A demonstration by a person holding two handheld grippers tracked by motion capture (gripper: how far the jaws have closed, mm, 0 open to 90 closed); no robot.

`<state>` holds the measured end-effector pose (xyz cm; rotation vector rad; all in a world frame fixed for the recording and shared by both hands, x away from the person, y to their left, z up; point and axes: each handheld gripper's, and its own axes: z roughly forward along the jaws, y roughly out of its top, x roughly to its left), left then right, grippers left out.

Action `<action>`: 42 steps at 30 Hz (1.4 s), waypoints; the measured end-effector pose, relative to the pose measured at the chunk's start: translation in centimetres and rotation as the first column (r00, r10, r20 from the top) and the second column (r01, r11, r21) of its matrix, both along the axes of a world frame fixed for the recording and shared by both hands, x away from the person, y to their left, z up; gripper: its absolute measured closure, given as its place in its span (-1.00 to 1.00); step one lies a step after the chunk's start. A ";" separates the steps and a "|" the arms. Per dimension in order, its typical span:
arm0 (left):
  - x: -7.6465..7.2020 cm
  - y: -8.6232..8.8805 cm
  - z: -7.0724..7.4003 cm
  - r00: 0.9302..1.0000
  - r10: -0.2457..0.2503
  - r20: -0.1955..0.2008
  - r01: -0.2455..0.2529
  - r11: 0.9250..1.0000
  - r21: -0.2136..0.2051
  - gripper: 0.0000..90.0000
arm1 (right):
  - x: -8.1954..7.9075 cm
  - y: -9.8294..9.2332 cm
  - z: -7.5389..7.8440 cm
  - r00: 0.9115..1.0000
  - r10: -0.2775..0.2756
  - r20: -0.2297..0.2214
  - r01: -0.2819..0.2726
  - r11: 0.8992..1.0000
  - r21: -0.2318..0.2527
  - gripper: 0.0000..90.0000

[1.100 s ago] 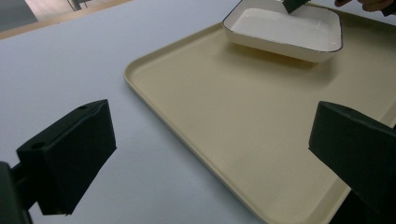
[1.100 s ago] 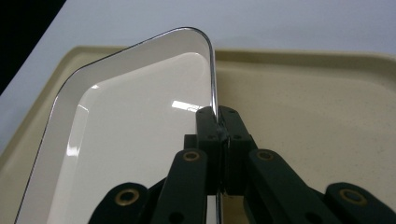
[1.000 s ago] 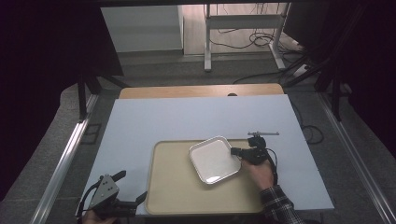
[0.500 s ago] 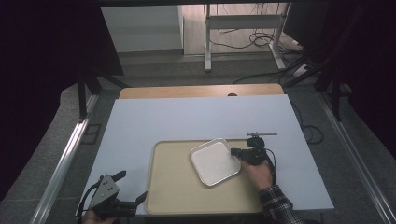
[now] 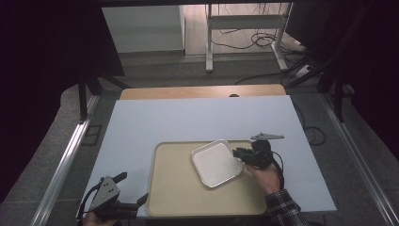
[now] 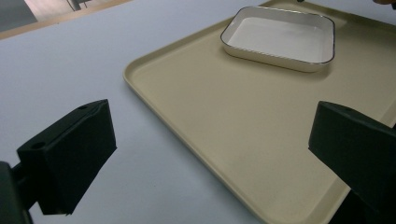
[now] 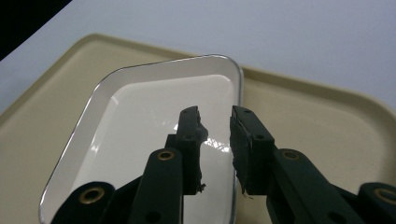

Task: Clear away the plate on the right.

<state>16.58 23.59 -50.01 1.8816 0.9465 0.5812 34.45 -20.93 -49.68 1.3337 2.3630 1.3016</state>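
A white square dish (image 5: 216, 162) with a dark rim lies on the beige tray (image 5: 179, 188), toward its far right part. My right gripper (image 5: 237, 153) is at the dish's right edge, held by a hand in a plaid sleeve. In the right gripper view the dish (image 7: 140, 112) has its rim running between the two jaws of my right gripper (image 7: 215, 112). The jaws have just been opening and a gap shows on each side of the rim. My left gripper (image 5: 134, 187) rests wide open at the table's near left corner, with nothing between its jaws, facing the tray (image 6: 233, 130) and dish (image 6: 280, 39).
The tray sits on a pale blue table top (image 5: 188, 117) with a wooden strip (image 5: 202, 91) along its far edge. Metal rails run along both sides of the table, and cables lie on the floor beyond it.
The dish has settled a little lower onto the tray, and the right gripper has stayed at its right edge. The left gripper has kept still.
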 end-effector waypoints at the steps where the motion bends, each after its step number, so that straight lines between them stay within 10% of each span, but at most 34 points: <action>1: 0.0 0.0 0.0 1.000 0.000 0.000 0.000 1.000 0.001 -0.99 | -0.5 0.1 0.2 1.000 0.026 0.010 -0.026 1.000 -0.001 0.69; 20: 0.0 0.0 0.0 1.000 -0.001 0.001 0.001 1.000 0.001 -0.99 | -4.3 2.1 0.4 0.983 0.185 -0.005 -0.185 0.983 -0.020 1.00; 42: 0.0 -0.1 0.0 1.000 -0.003 0.002 0.003 1.000 0.003 -0.99 | -7.2 4.6 -2.0 0.940 0.330 -0.092 -0.338 0.936 -0.095 1.00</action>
